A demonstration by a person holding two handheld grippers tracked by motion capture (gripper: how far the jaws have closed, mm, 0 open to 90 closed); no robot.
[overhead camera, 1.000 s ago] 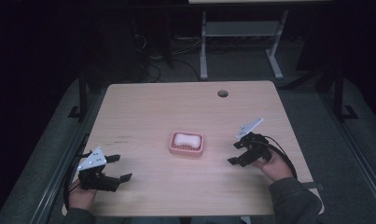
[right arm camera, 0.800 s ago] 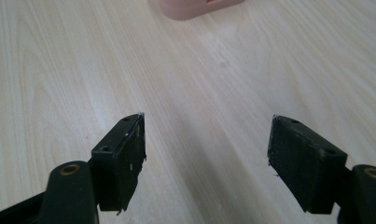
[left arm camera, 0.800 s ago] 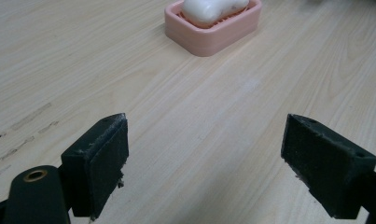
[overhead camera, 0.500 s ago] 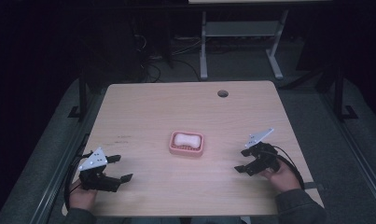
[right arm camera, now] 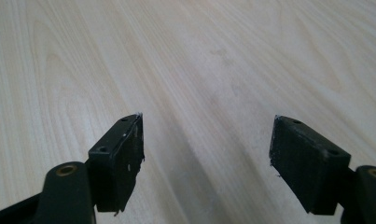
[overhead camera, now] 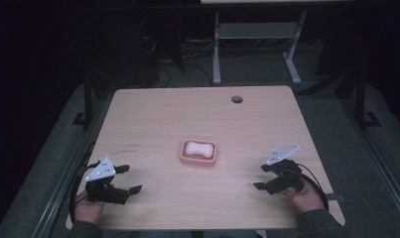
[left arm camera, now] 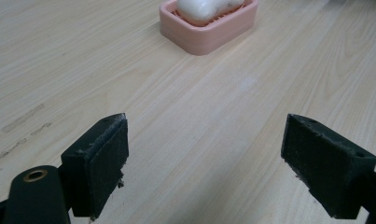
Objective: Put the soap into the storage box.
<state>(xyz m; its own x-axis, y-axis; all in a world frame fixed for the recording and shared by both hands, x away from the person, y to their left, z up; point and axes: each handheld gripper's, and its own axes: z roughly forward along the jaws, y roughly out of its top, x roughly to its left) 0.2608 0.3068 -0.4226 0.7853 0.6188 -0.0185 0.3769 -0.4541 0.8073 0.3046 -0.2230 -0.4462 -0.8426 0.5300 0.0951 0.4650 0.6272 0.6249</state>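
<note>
The table (overhead camera: 153,119) is pale wood-grain laminate, smooth and matt, with a few dark scuff marks toward its left edge. At its middle the soap dish (overhead camera: 199,152) looks like pink plastic, smooth with a soft sheen, ribbed inside. The soap (overhead camera: 198,148) on it is white, waxy and slightly glossy. The left gripper (overhead camera: 127,179) is matt black plastic; its pads (left arm camera: 101,163) are rough dark rubber, frayed at the edges. The right gripper (overhead camera: 263,177) carries the same worn, speckled pads (right arm camera: 122,161) and a flat grey plate.
</note>
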